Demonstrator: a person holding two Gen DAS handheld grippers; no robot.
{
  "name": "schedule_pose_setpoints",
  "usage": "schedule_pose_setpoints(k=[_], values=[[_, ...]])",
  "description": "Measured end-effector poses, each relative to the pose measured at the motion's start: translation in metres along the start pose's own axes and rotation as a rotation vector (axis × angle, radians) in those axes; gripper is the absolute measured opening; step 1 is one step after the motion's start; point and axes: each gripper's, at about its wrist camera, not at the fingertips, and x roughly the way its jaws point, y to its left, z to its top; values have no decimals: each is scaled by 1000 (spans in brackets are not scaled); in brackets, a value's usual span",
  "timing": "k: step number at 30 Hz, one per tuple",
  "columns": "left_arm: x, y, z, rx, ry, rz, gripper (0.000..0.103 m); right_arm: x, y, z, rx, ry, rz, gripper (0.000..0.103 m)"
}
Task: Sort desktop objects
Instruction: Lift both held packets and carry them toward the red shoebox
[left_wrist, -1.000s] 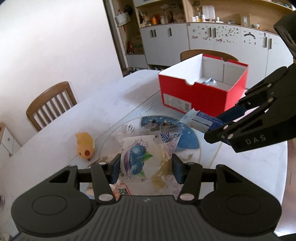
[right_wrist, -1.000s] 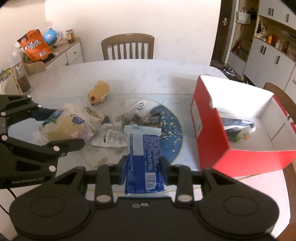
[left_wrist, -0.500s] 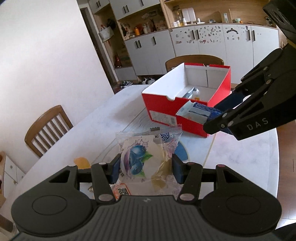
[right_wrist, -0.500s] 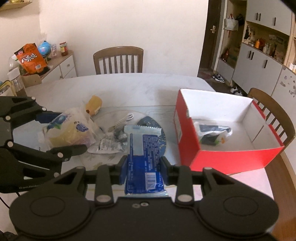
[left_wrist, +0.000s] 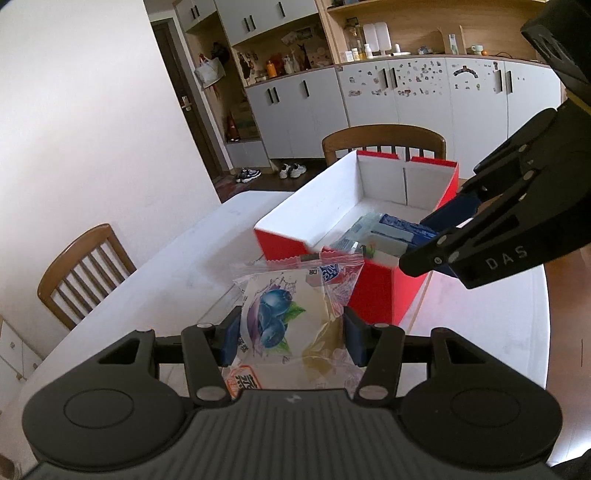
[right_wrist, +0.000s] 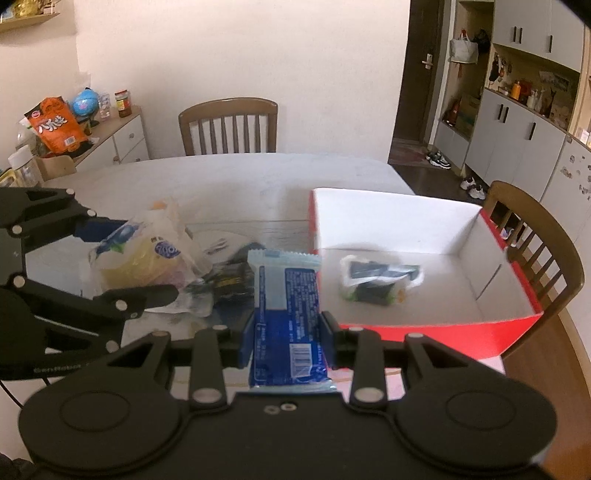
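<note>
Left gripper (left_wrist: 291, 334): fingers clamped on either side of a clear blueberry snack bag (left_wrist: 291, 314), held up off the table (left_wrist: 155, 280). Position: short of the red box (left_wrist: 373, 291), whose near wall stands directly ahead of the fingertips; the bag is not yet over the opening.

Right gripper (right_wrist: 287, 341): jaws closed on the lower half of a blue wrapped bar (right_wrist: 286, 314), which stands upright between them. Position: at the box's near-left corner in its own view. From the left wrist view the bar's far end appears to reach over the rim, above the white interior.

Red box, contents: one white-and-dark packet (right_wrist: 380, 282) lying on the floor ahead and to the right of the right gripper. Nothing else visible inside.

Table, remaining items: a loose heap of wrappers (right_wrist: 221, 284) ahead and to the left of the right gripper, partly hidden behind the left gripper and its bag; individual pieces too blurred to itemise. A blue patterned plate appears to lie beneath them, though this is uncertain.

Status, as a judgement: early to middle. One item boxed, two in hand and close to release, several left on the table. Next: carry both grippers forward over the opening, bar first, then part the fingers.
</note>
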Motion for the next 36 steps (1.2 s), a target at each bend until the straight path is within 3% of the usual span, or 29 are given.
schedule_pose_setpoints(k=[20,26,36], values=[[85,-47,83,-37,68,-35,54,18,-126,22,-26,66,34,35],[109,-49,101,-51,121,-74,54,24,-151,29,-34,62,44,35],[149,-49,119,-34,201,-73,54,46,-179,39,-65,79,41,35]])
